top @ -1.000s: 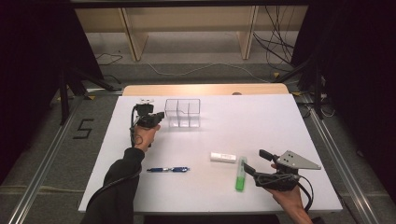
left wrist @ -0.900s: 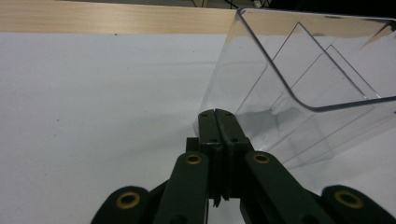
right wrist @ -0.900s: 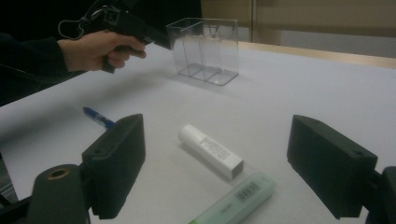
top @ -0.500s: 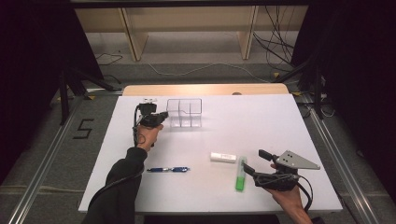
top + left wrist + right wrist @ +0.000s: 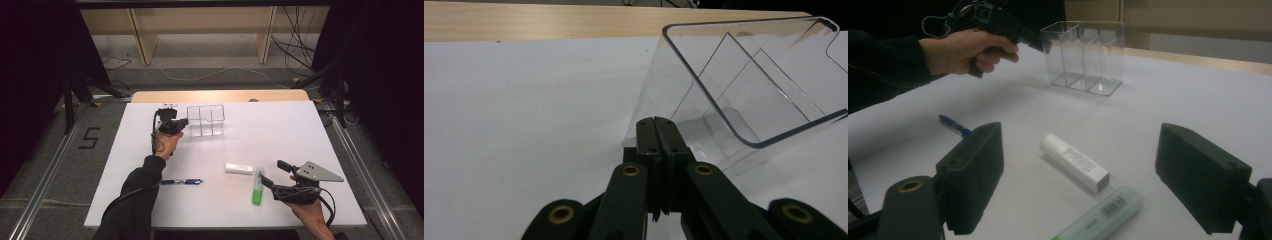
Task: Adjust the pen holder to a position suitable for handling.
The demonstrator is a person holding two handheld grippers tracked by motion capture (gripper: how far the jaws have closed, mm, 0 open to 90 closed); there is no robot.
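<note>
Resting near the far edge of the white table [image 5: 320, 150], the clear plastic organizer [image 5: 206, 120] stands upright with its compartments open to the top. Left gripper [image 5: 183, 121] is held just at the organizer's left wall; in the left gripper view its two black jaws are pressed flat together with nothing between them, tips at the foot of the clear wall. Whether the tips actually touch the plastic cannot be told. The person's left hand [image 5: 165, 144] wraps the gripper handle, dark sleeve running back toward the near table edge.

Right gripper [image 5: 272, 172] sits low at the near right of the table, jaws spread wide apart and holding nothing. Between and ahead of the jaws in the right gripper view lie a green highlighter [image 5: 1103, 215] and a white tube [image 5: 1075, 162], side by side but apart. From the high view the highlighter is just to the left of the right gripper's tips and the tube a little beyond it.

A blue pen [image 5: 182, 181] lies on the table near the left forearm, well apart from the organizer.
</note>
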